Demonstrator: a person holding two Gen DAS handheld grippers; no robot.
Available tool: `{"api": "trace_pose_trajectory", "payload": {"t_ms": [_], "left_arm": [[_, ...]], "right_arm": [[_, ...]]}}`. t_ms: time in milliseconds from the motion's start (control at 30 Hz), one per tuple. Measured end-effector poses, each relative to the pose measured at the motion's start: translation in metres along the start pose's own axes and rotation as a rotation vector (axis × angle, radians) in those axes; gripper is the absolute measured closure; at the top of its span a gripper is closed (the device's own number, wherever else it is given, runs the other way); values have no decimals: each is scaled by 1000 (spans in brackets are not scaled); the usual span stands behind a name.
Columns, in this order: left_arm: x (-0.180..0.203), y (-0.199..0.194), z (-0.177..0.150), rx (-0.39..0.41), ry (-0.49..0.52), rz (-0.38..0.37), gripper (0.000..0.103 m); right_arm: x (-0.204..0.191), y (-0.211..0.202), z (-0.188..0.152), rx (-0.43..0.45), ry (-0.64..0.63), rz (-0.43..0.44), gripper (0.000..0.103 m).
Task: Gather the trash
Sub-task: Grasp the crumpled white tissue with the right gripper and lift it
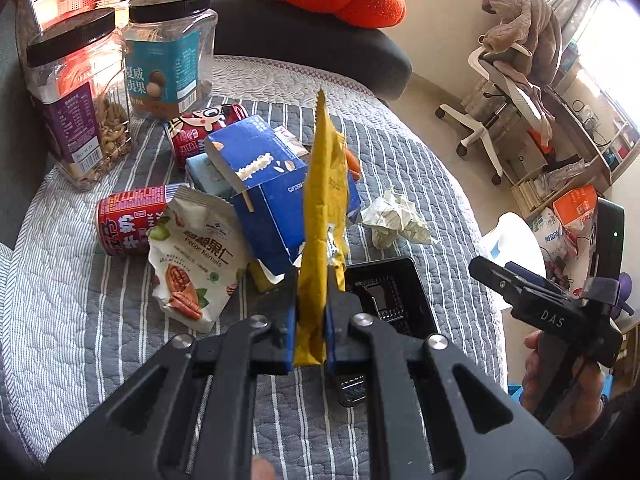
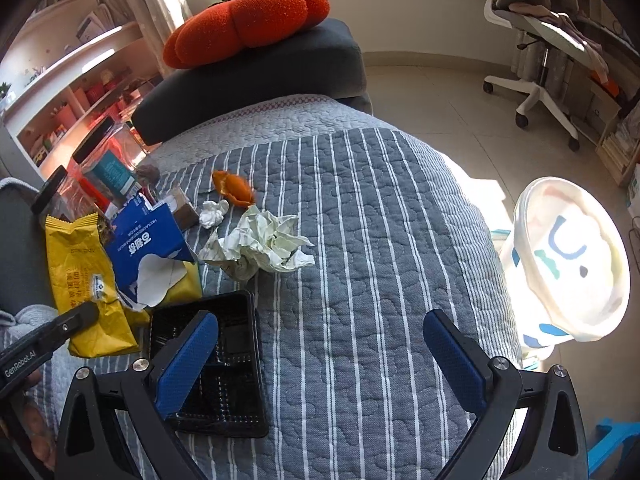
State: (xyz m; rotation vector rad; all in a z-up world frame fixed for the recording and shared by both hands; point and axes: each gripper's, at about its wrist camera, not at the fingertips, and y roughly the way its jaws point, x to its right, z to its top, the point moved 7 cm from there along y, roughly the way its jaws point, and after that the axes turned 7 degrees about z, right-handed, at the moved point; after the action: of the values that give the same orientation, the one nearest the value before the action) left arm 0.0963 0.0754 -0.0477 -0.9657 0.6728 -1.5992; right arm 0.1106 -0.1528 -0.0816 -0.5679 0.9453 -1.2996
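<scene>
Yellow wrapper [image 1: 322, 208] between blue pads [image 1: 289, 332]

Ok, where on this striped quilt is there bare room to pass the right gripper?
Free: the wide stretch of quilt right of the crumpled paper and black tray, out to the bed edge by the white bag. Crowded: the left side, around the blue carton, where the left gripper grips the yellow wrapper.

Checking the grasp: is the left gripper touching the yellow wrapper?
Touching: the left wrist view shows the left gripper with both blue pads clamped on the yellow wrapper.
</scene>
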Motion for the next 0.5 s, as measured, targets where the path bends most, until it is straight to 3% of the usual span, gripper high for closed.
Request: {"api": "trace_pose_trajectory", "payload": {"t_ms": [167, 333, 400, 467, 500], "left_arm": [[14, 1, 1, 14, 16, -25, 91], [25, 9, 1, 1, 30, -26, 91], [26, 12, -1, -6, 34, -24, 91], [27, 15, -1, -13, 36, -21, 91], [27, 16, -1, -15, 36, -19, 91]], "right_arm": [[-9, 31, 29, -11, -16, 61, 0], [-20, 65, 37, -45, -70, 118, 1], [-23, 78, 36, -71, -76, 142, 10], [-27, 91, 33, -118, -80, 170, 39], [-28, 97, 32, -141, -76, 188, 45]]}}
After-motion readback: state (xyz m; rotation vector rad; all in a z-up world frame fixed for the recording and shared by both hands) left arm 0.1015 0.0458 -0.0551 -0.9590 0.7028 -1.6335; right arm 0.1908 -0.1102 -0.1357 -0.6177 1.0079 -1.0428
